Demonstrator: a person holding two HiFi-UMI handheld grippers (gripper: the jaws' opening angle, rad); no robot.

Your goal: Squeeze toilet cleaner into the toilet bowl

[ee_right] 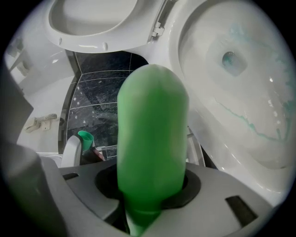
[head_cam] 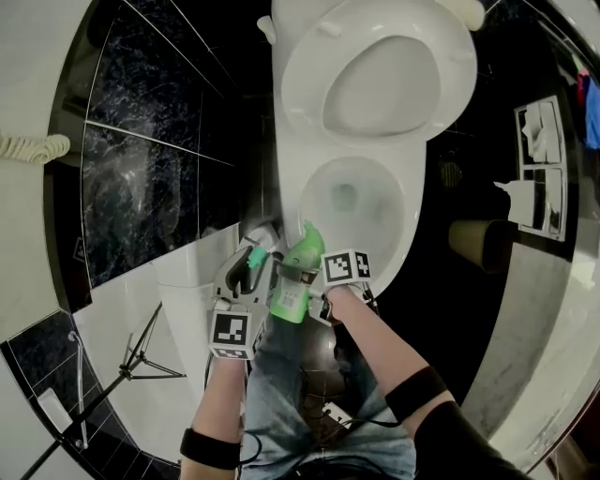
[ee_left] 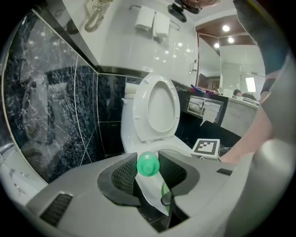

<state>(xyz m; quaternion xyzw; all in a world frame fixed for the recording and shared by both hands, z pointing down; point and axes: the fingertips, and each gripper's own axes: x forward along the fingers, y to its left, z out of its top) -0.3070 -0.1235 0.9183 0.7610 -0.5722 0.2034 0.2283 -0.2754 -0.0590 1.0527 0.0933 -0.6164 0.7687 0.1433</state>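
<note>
The white toilet [head_cam: 375,84] stands with lid and seat raised, and its bowl [head_cam: 352,202] shows blue-green cleaner streaks [ee_right: 240,120] on the inner wall. My right gripper [head_cam: 305,283] is shut on the green cleaner bottle [head_cam: 295,281], held just in front of the bowl's near rim. In the right gripper view the bottle [ee_right: 152,134] fills the middle between the jaws [ee_right: 152,185]. My left gripper [head_cam: 255,262] sits just left of the bottle and is shut on the round green cap [ee_left: 148,165]. The left gripper [ee_left: 148,170] faces the raised seat [ee_left: 155,109].
Black marble wall panels [head_cam: 141,178] lie left of the toilet. A toilet paper roll [head_cam: 478,242] is at the right, a tripod [head_cam: 141,361] at the lower left. A wall phone handset [ee_left: 95,14] and tissue holders [ee_left: 153,21] hang above. The person's legs are below.
</note>
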